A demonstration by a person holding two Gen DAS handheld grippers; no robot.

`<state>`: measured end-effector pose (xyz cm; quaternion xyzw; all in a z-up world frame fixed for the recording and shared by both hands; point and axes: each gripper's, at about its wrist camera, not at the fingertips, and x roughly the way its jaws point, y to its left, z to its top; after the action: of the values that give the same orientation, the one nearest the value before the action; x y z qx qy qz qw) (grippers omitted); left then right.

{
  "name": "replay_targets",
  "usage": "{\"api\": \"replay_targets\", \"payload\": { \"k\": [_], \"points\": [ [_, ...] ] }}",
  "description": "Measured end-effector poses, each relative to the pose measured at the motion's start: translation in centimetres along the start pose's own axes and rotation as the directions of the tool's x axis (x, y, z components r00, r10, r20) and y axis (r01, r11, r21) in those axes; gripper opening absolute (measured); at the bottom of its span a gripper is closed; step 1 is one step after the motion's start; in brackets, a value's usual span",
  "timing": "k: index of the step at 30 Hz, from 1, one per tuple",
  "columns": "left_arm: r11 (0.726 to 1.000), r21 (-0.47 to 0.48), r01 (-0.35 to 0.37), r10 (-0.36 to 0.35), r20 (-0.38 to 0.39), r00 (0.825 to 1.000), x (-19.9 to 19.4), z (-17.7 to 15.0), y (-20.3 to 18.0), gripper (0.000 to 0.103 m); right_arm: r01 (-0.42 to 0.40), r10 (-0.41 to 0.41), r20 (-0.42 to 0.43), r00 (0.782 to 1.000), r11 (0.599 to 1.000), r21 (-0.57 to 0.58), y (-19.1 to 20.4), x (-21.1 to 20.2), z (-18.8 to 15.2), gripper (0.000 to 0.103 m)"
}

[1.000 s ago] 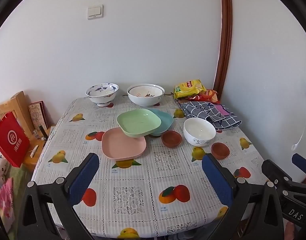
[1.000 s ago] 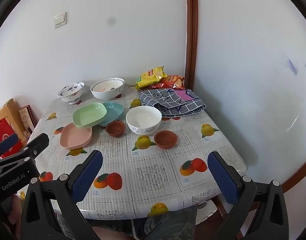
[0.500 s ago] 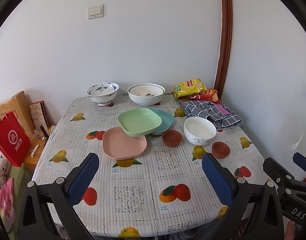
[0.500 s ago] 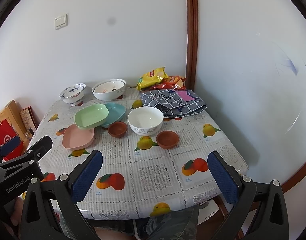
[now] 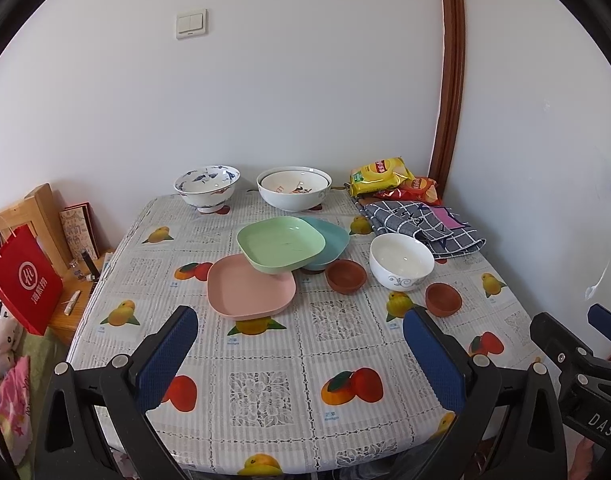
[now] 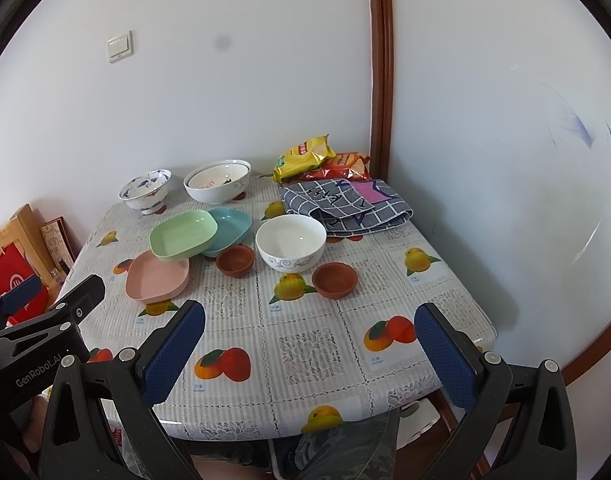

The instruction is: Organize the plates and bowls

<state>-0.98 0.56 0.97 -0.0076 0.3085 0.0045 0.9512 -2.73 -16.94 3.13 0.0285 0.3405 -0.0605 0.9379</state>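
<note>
On the fruit-print table [image 5: 305, 360] a green plate [image 5: 280, 243] leans on a pink plate [image 5: 249, 292] and a teal plate [image 5: 331, 238]. Two small brown bowls [image 5: 345, 276] [image 5: 443, 299] flank a white bowl [image 5: 401, 261]. A blue-patterned bowl [image 5: 206, 187] and a large white bowl [image 5: 294, 188] stand at the back. My left gripper [image 5: 301, 354] is open and empty above the near table edge. My right gripper [image 6: 309, 350] is open and empty above the near right part, with the nearer brown bowl [image 6: 334, 280] ahead.
Snack bags [image 5: 381, 176] and a checked grey cloth [image 5: 421, 222] lie at the back right corner by a wooden door frame [image 5: 449, 80]. A red paper bag [image 5: 23, 276] and wooden furniture [image 5: 33, 216] stand left of the table. Walls close the back and right.
Both grippers have drifted slightly; the table contents sit a little differently in each view. No object has moved and both grippers stay open.
</note>
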Motion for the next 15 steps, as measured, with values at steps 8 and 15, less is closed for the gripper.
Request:
{"api": "replay_targets", "payload": {
  "k": [8,15],
  "points": [
    [1.0,-0.002,-0.004,0.004,0.0,1.0,0.05,0.07,0.22,0.103,-0.001,0.001,0.006,1.0,1.0,0.007,0.04,-0.12,0.16,0.103],
    [1.0,-0.009,-0.013,0.013,-0.012,1.0,0.38,0.44,0.51,0.103,-0.005,0.005,0.003,1.0,1.0,-0.003,0.45,0.17,0.41,0.103]
  ]
}}
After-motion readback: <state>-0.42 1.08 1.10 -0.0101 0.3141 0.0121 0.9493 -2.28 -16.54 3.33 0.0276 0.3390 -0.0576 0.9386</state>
